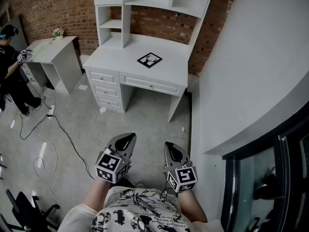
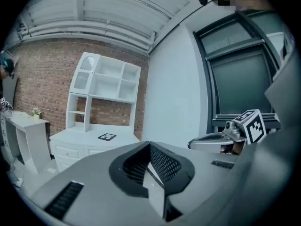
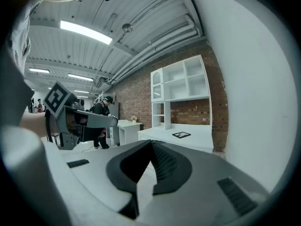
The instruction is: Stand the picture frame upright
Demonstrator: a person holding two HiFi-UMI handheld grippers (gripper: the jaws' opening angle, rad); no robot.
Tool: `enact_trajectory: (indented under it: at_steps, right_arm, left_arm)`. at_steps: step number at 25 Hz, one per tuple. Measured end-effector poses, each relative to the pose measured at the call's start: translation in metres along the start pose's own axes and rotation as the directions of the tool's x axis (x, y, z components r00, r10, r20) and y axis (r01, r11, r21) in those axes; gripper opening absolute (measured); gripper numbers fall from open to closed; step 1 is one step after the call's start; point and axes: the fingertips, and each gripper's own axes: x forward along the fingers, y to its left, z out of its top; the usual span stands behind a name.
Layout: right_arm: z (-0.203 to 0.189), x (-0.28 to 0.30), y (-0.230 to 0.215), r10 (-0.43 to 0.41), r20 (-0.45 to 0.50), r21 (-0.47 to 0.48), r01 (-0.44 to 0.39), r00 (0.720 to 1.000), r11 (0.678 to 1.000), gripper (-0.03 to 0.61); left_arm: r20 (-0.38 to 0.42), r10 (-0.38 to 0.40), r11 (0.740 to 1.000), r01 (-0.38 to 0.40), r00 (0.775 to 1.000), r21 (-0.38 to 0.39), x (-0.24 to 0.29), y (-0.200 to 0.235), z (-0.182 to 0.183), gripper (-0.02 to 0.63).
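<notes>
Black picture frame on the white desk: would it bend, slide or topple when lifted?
The black square picture frame looks thin and flat, so it is probably stiff and light. Lying flat on the smooth white desk, it may slide if pushed. Stood upright, it could tip easily.

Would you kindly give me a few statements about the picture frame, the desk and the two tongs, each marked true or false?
1. The picture frame lies flat on the white desk. True.
2. The left tongs and the right tongs are both shut with nothing between them. True.
3. The tongs are touching the frame. False: they are held over the floor, well short of the desk.
4. The frame rests on an upper shelf. False: it is on the desktop, in front of the hutch.
5. A small plant sits on the smaller desk at the left. True.
</notes>
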Motion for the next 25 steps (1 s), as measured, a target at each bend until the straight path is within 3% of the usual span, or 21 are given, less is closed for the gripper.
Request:
enact_trajectory:
  at_steps: [6,12,25]
  right_arm:
    - [-0.004,0.002,-0.002,-0.012,-0.008,-0.003,0.012,1.000,1.000,0.005]
    - [0.002,0.008,0.002,0.028,0.030,0.094,-0.031,0.999,0.995,0.006]
    - [-0.002,0.052,-0.020,-0.011,-0.003,0.122,0.011,1.000,0.992,0.006]
  left_arm:
    - [0.001,-0.009,1.000,0.009,1.000,-0.003,0.005,0.000,0.000,0.009]
    - [-0.008,-0.019,1.000,0.019,1.000,-0.010,0.013,0.006,-0.001,0.009]
    - [-0.040,-0.040,0.999,0.041,0.998,0.009,0.049,0.042,-0.002,0.009]
